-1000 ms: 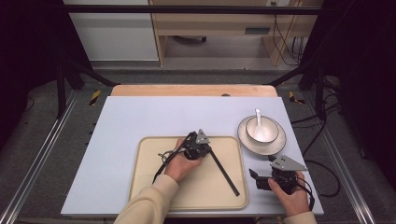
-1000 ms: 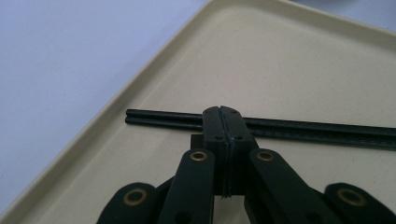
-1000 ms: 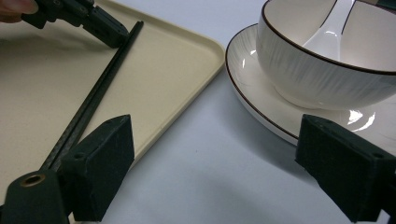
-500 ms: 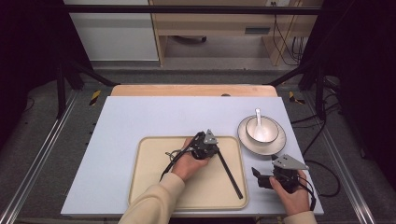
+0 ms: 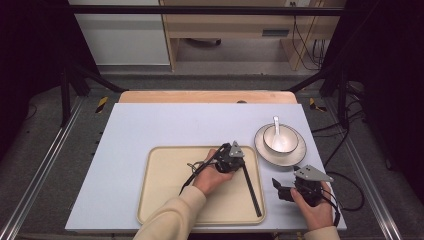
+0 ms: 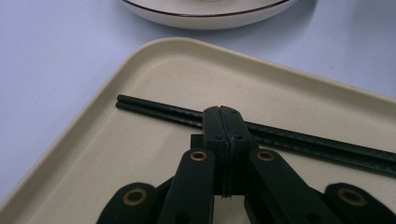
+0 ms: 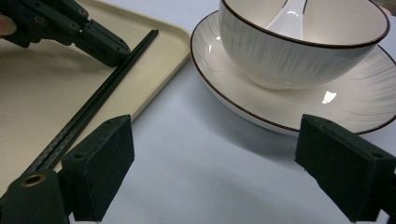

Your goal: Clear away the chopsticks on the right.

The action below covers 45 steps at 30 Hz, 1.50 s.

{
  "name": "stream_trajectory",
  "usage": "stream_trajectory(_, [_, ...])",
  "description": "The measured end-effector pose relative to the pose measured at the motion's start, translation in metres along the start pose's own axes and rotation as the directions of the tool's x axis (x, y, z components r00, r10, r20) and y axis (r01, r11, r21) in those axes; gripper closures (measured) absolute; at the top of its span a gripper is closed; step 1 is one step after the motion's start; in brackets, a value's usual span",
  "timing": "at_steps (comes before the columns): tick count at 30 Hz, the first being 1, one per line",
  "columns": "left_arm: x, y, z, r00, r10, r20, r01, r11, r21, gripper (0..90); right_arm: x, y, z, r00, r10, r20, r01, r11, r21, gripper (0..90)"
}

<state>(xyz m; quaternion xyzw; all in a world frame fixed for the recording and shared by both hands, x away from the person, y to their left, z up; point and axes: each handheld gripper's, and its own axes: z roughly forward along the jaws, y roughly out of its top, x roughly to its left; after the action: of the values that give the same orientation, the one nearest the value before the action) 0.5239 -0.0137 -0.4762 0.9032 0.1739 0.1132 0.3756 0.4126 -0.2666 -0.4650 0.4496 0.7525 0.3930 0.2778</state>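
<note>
On the table (image 5: 150, 125), the tray (image 5: 165, 195) lies toward the near edge, and the chopsticks (image 5: 251, 187) lie side by side in it along its right edge. Just right of the tray's far right corner sits the plate (image 5: 295, 152), with the bowl (image 5: 280, 140) on it and the spoon (image 5: 276, 125) in the bowl. The left gripper (image 5: 243, 162) is over the tray at the chopsticks' far end, and the right gripper (image 5: 277, 189) is right of the tray, in front of the plate.
</note>
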Motion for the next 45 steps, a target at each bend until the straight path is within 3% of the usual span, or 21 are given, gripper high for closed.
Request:
stream_trajectory(19, [-0.013,0.008,0.008,0.9982,0.04,0.045,-0.039,0.9991,-0.014,89.6,0.0,-0.001,0.001,1.0,0.006,0.0,-0.006,1.0,0.01,11.6])
stream_trajectory(23, [-0.013,0.006,0.003,0.9983,0.046,0.035,-0.045,0.9989,-0.009,89.5,0.0,0.0,0.001,0.9999,0.012,-0.011,-0.012,1.0,0.002,11.3])
stream_trajectory(29, [-0.009,0.0,-0.01,0.9992,0.032,0.023,-0.032,0.9993,-0.017,89.4,0.001,0.001,0.002,0.9998,0.0,-0.017,0.0,1.0,-0.004,10.6])
stream_trajectory(32, [-0.004,-0.01,-0.024,0.9994,0.028,0.02,-0.027,0.9985,-0.048,88.9,0.003,0.002,0.002,0.9998,-0.002,-0.022,0.001,1.0,-0.009,10.4])
stream_trajectory(35, [0.001,-0.017,-0.032,0.9998,-0.007,0.017,0.008,0.9971,-0.076,88.6,0.003,0.002,0.002,0.9997,-0.009,-0.021,0.009,1.0,-0.011,10.3])
stream_trajectory(38, [0.008,-0.026,-0.055,0.9996,-0.029,-0.008,0.028,0.9913,-0.128,88.6,0.004,0.003,0.002,0.9996,-0.013,-0.024,0.013,1.0,-0.019,10.2])
stream_trajectory(45, [0.018,-0.043,-0.08,0.9976,-0.063,-0.029,0.058,0.9857,-0.158,81.3,0.005,0.002,0.003,0.9996,-0.013,-0.024,0.013,1.0,-0.014,10.2])
